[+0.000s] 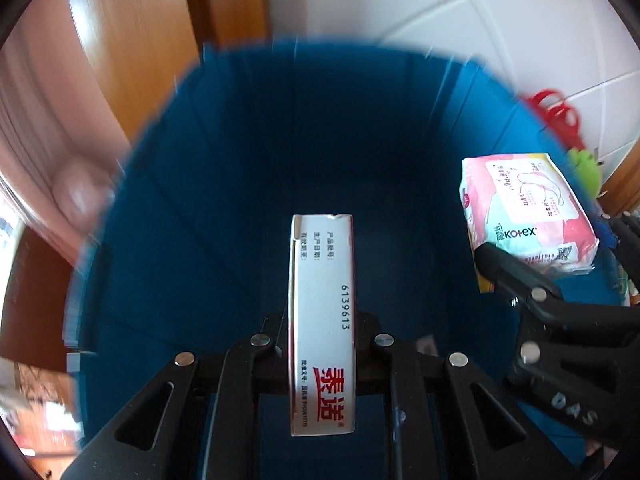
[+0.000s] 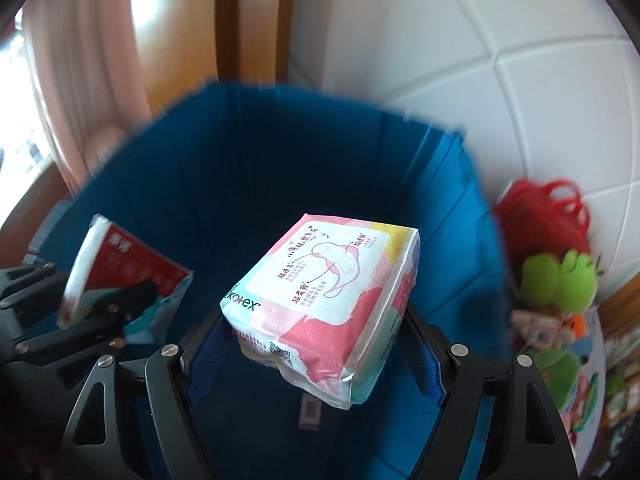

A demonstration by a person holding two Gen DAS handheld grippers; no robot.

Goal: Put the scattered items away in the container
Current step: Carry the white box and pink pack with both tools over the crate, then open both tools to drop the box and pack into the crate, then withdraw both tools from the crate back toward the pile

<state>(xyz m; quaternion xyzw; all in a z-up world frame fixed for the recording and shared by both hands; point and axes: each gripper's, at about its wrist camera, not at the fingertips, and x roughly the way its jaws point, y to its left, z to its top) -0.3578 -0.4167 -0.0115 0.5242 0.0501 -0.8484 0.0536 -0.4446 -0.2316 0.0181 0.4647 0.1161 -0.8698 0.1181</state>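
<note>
A blue fabric bin (image 1: 224,184) fills the left wrist view and also shows in the right wrist view (image 2: 248,168). My left gripper (image 1: 322,344) is shut on a white medicine box (image 1: 322,320) with red characters, held edge-up over the bin's opening. The box also shows in the right wrist view (image 2: 132,264), with its red face turned up. My right gripper (image 2: 316,320) is shut on a pink and mint Kotex pad pack (image 2: 324,292), held over the bin. The pack also shows in the left wrist view (image 1: 528,208), at the right. A small item (image 2: 310,408) lies on the bin floor.
A white tiled wall (image 2: 480,60) stands behind the bin, and a wooden door frame (image 2: 252,20) at the back left. A red bag (image 2: 544,208), a green plush frog (image 2: 560,276) and several small colourful items (image 2: 560,344) sit to the right of the bin. Pink curtain (image 2: 80,64) hangs at left.
</note>
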